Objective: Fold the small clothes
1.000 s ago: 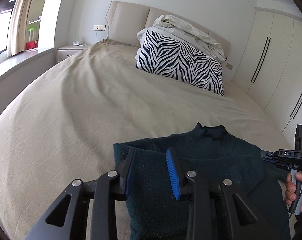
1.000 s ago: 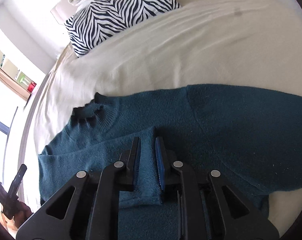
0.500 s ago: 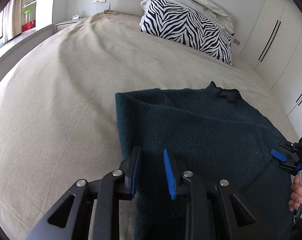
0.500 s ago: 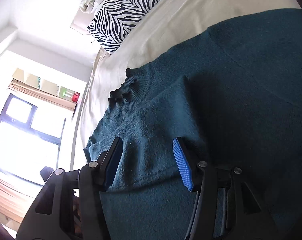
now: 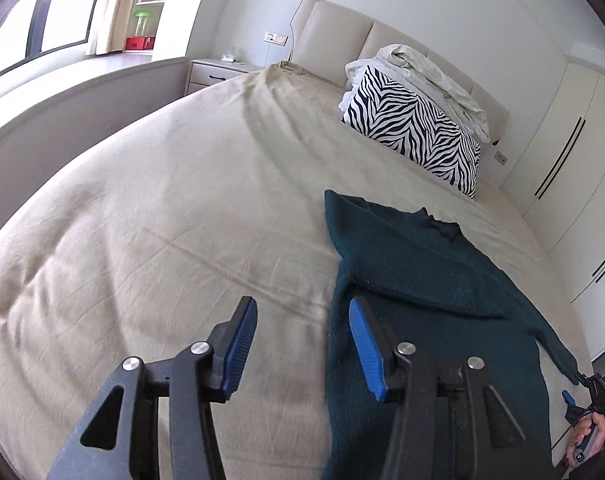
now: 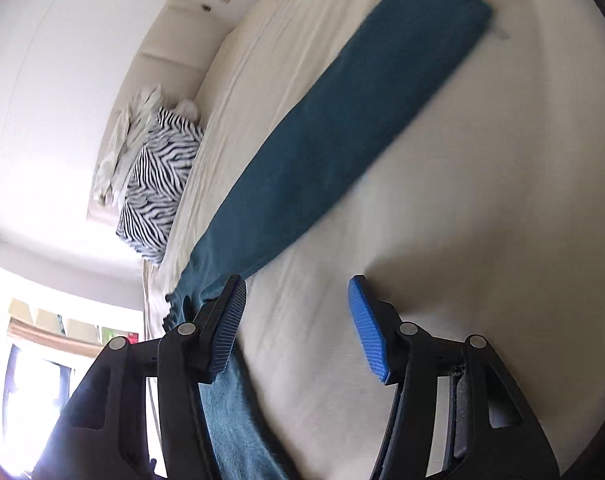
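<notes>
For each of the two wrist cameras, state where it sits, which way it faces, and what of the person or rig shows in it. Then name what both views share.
Left wrist: sits on the left gripper, low over the bed, facing the headboard; its open jaws straddle the left edge of the sweater, and the person's right hand shows at the lower right.
Right wrist: sits on the right gripper, rolled sideways, facing along the sweater's outstretched sleeve; only its own open fingers show.
Shared: the teal sweater, the zebra pillow and the bed.
</notes>
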Demonstrator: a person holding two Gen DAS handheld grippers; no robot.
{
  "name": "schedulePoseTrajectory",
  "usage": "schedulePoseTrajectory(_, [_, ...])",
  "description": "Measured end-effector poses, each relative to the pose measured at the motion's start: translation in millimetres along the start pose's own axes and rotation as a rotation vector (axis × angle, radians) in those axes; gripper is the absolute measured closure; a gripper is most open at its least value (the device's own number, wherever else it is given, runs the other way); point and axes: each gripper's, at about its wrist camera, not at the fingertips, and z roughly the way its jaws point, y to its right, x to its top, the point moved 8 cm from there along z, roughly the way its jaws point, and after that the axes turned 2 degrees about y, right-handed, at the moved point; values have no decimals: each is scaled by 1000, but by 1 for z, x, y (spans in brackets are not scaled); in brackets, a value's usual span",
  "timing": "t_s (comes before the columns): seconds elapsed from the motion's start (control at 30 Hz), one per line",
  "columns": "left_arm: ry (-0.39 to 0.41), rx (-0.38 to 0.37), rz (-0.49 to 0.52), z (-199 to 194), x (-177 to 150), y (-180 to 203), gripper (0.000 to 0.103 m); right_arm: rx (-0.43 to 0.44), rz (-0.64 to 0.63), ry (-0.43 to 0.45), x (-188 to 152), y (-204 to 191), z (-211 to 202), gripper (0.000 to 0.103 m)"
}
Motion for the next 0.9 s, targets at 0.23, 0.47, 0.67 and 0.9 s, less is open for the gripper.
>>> schedulePoseTrajectory(0.23, [-121, -110, -30, 2, -65, 56, 52, 27, 25, 66, 29, 27, -37, 52])
schedulePoseTrajectory(0.47, [-207, -165, 36, 7, -99, 108, 50, 7, 94, 123, 71, 48, -46, 52])
schedulePoseTrajectory(0.67, [-233, -182, 36, 7, -110, 119, 43, -22, 220, 167, 118, 82, -42, 52])
schedulePoseTrajectory(0.9, [-251, -198, 18, 14, -112, 120, 43, -50, 233, 222, 177, 93, -20, 55])
